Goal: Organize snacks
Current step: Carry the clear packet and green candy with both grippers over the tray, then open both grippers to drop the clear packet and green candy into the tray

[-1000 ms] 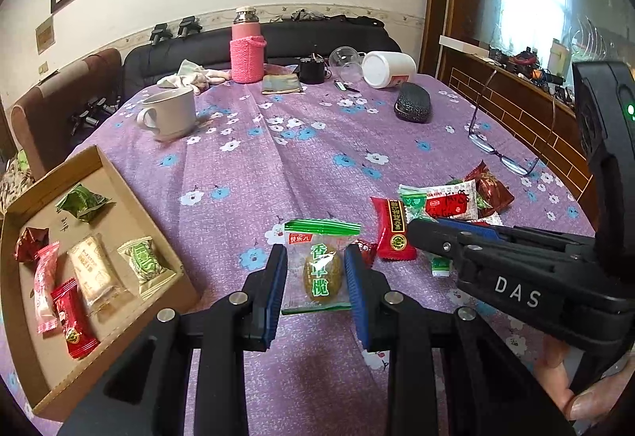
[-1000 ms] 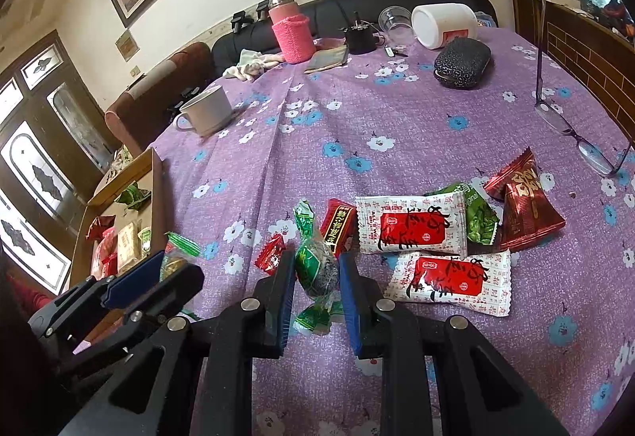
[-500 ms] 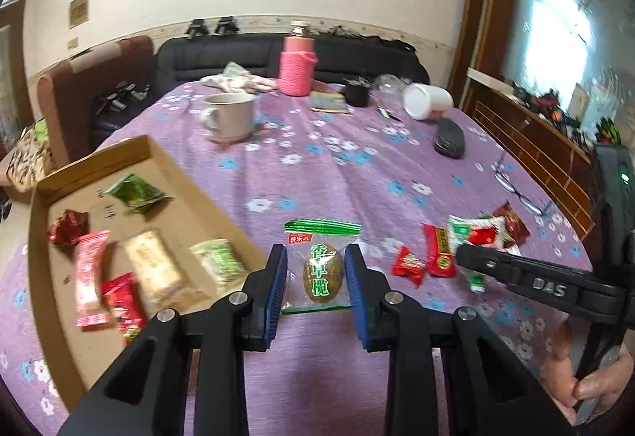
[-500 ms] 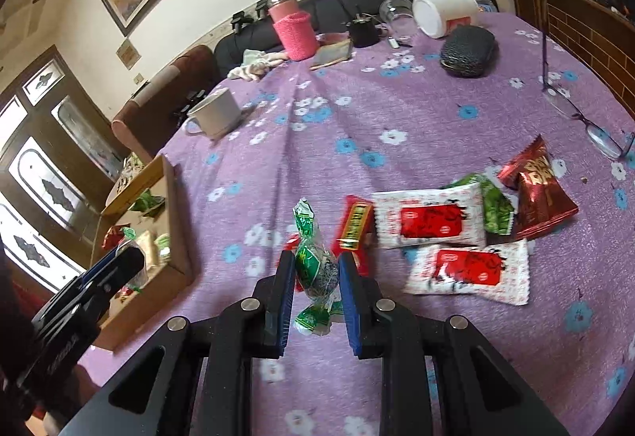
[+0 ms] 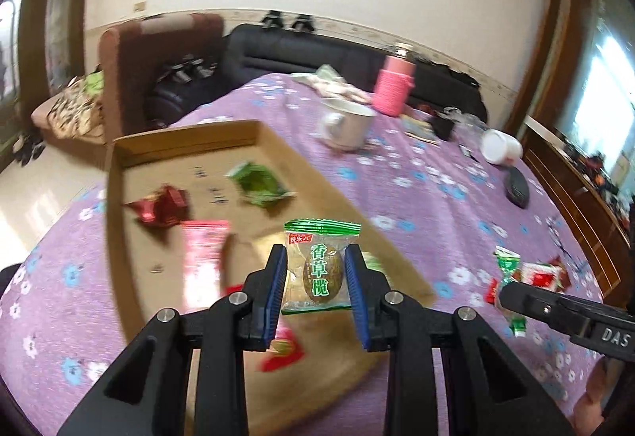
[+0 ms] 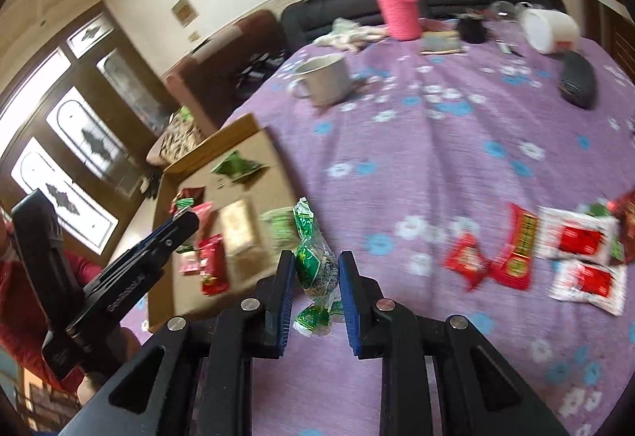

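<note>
While the left gripper (image 5: 316,277), pinching an olive snack packet (image 5: 320,269), hangs over the cardboard tray (image 5: 190,142), the right gripper (image 6: 316,277) clamps a green twist-wrapped candy (image 6: 315,261) just beside the tray's near edge, over the tablecloth (image 6: 436,142)

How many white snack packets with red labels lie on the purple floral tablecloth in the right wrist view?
2. One white packet with a red label lies near the right edge; the second white packet sits just below and in front of it, both on the purple floral tablecloth. Motion blur could hide another.
</note>
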Demonstrator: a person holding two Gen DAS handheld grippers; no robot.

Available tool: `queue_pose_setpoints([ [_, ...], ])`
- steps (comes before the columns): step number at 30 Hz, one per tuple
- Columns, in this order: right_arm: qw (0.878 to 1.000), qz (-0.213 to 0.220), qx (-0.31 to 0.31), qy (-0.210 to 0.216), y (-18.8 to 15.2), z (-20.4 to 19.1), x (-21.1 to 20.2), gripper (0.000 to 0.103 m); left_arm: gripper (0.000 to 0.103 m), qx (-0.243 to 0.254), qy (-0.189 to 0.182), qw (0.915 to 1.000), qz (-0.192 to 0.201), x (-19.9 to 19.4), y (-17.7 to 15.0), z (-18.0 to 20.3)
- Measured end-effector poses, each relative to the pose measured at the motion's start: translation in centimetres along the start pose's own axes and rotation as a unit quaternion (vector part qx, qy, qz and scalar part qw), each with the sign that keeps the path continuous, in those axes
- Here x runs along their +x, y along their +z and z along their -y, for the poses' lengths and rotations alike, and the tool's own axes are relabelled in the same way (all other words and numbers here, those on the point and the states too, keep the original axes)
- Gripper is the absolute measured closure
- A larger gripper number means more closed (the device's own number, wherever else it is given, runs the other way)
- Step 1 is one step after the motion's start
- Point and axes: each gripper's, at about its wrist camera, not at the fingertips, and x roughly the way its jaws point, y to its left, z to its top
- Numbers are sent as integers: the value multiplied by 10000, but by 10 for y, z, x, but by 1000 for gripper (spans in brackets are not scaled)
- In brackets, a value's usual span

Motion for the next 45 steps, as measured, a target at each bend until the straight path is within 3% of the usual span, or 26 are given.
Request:
queue_pose_setpoints([
  [9,9978,-412,-487,186,7,-59,66,78,74,-603,466,9970,-159,15,-1,-64],
  [19,9933,-713,-902,95,-4,-87,112,78,74,-702,427,9962,-274,26,-5,-71],
  [25,9898,-566,-1308,-42,-10,-97,113,77,74,-679,446,9963,-266,28,-4,-71],
  [41,9909,-596,-1193,171,-12,-92,102,77,72,-708,469,9961,-237,26,-6,-73],
  [45,9921,-551,-1100,263,-10,-90,93,77,56,-702,374,9967,-171,22,-6,-72],
])
